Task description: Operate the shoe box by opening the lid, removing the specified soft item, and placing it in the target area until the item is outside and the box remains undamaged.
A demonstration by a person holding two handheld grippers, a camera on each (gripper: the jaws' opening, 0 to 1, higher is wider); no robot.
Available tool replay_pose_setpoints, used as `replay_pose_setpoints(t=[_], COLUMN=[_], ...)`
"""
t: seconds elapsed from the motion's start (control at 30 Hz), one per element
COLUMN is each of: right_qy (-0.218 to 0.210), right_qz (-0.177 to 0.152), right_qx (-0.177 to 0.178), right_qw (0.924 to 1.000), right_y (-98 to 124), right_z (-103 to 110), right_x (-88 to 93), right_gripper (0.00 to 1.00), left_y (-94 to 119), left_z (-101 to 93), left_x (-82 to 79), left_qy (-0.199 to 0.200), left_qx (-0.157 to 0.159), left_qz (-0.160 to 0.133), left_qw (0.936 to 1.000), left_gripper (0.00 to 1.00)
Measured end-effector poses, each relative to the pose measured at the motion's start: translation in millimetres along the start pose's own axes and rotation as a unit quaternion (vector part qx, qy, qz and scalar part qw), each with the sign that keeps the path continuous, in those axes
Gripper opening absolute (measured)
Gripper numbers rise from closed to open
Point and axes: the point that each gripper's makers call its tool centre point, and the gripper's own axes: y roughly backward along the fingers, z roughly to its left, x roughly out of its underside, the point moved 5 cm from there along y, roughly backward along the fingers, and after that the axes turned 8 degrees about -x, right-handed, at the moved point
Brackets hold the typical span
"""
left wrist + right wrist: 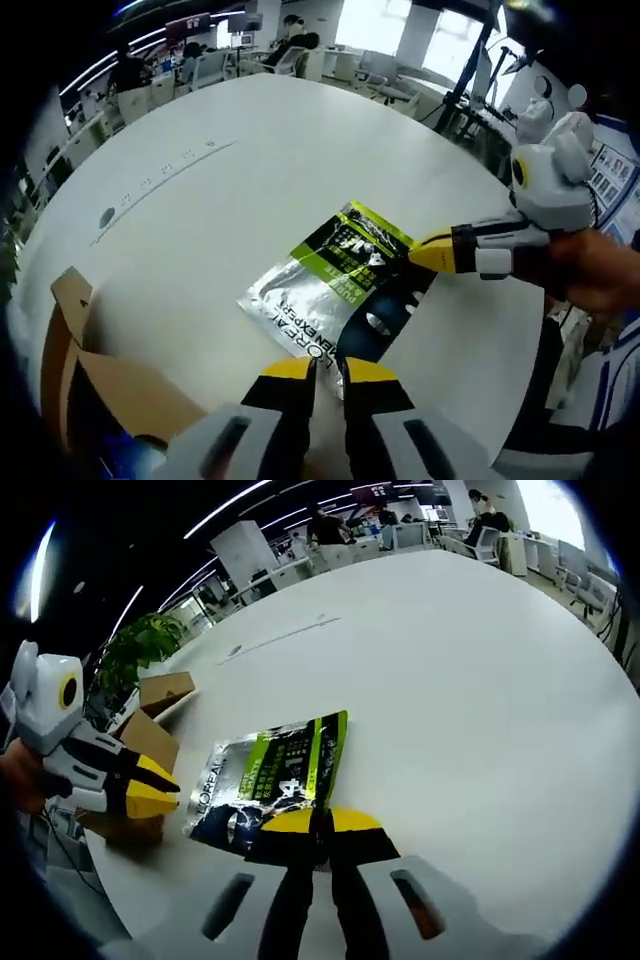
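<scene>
A silver, green and black soft pouch point(325, 285) point(265, 770) lies flat on the white round table point(250, 150) point(450, 660), outside the box. The brown cardboard shoe box point(85, 385) point(150, 740) stands open at the table's edge, one flap point(70, 295) raised. My right gripper point(320, 825) point(425, 255) is shut on the pouch's dark edge, held by a hand. My left gripper point(328, 372) point(160, 785) hovers just short of the pouch's opposite end, between pouch and box. Its jaws stand a narrow gap apart with nothing between them.
A long faint seam and a small round cover point(107, 217) mark the tabletop behind the pouch. Office desks, chairs and people point(290, 40) sit beyond the table. A potted plant point(140, 645) stands past the box. A white robot figure point(540, 115) stands at the right.
</scene>
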Motion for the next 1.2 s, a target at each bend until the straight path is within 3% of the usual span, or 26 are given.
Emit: replay_pose_setpoints(t=[0.23,0.43,0.5,0.63,0.9,1.1,1.2], right_qy=[0.011,0.019,0.040,0.035,0.050,0.069,0.102], right_qz=[-0.005,-0.008,-0.007,-0.017,-0.023,-0.019,-0.004], right_qx=[0.009,0.016,0.031,0.029,0.016,-0.010,-0.034], right_qw=[0.9999,0.9997,0.9987,0.9988,0.9983,0.9974,0.9942], right_y=[13,17,21,26,24,10,-1], right_z=[-1,5,6,13,41,76,107], right_x=[-9.7,-17.7,-21.5,-26.9,-35.6,-39.0,-37.5], right_gripper=[0.08,0.09,0.09,0.09,0.09,0.09,0.09], left_y=[23,36,42,55,79,99,115], left_z=[6.7,9.1,12.6,23.4,50.5,73.9,88.4], left_x=[-9.5,-4.0,-2.4,0.9,21.4,43.3,59.6], left_qy=[0.012,0.024,0.028,0.047,0.061,0.081,0.076], left_qx=[-0.009,-0.008,-0.011,-0.014,-0.027,-0.037,-0.051], left_qz=[-0.051,-0.068,-0.076,-0.095,-0.112,-0.126,-0.137], left_qw=[0.9986,0.9974,0.9967,0.9943,0.9915,0.9881,0.9862], left_gripper=[0.13,0.14,0.14,0.14,0.16,0.17,0.17])
